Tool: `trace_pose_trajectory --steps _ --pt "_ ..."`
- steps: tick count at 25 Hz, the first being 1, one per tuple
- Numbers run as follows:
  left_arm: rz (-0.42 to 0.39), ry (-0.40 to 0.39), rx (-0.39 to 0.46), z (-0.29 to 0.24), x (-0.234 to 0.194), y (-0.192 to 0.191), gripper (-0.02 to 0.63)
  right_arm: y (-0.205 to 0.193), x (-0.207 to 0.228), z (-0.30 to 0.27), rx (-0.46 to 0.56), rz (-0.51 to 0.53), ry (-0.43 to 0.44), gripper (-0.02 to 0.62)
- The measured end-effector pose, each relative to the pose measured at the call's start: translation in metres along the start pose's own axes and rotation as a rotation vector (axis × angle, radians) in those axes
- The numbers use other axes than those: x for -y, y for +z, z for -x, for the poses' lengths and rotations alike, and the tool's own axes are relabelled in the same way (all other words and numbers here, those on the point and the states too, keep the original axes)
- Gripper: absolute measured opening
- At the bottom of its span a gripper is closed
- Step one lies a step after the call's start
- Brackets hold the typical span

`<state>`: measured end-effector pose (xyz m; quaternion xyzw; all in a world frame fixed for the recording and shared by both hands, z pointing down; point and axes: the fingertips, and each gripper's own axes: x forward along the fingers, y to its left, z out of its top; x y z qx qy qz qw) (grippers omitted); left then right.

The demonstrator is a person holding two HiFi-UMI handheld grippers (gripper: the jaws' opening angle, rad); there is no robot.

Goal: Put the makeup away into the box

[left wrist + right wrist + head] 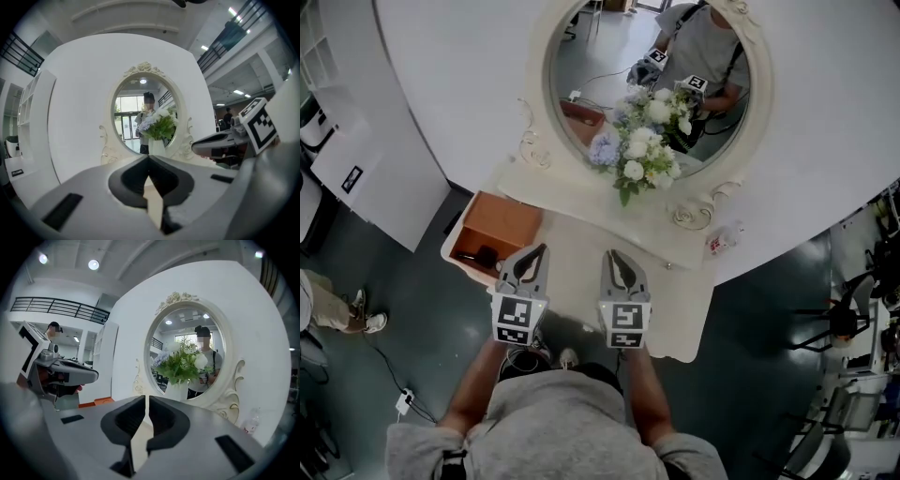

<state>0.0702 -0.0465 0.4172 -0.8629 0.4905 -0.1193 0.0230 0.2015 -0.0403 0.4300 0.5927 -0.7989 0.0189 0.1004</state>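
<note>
- the left claw [532,255] is held over the near part of the tabletop [577,286], pointing toward the far wall; in the left gripper view its two dark jaws meet at the tips with nothing between them.
- the right claw [619,259] hangs just beside it on the right, apart from it and roughly parallel; in the right gripper view its jaws are drawn in to a thin slit, and nothing is gripped.
- each claw carries its marker cube at the near end, above the person's forearms.
- the box [508,223], orange and open on top, sits at the left end of the tabletop, just left of and a little beyond the left claw.
- a small dark item [485,255] lies in the box's near-left corner; what it is cannot be told from here.
- an oval mirror [591,80] in a white carved frame stands at the far edge of the tabletop.
- a bunch of white and pale blue flowers [645,141] with green leaves stands in front of the mirror, in a white vase [177,391].
- a small bottle [720,242] stands at the far right of the tabletop, near the foot of the mirror frame and well apart from both claws.
</note>
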Motion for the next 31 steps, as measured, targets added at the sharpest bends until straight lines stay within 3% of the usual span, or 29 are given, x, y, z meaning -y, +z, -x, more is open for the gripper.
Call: trace_pose_trajectory --steps 31 --pt "-0.002 -0.012 -0.016 0.005 0.021 -0.008 0.0 -0.007 0.002 0.02 0.001 0.001 0.003 0.033"
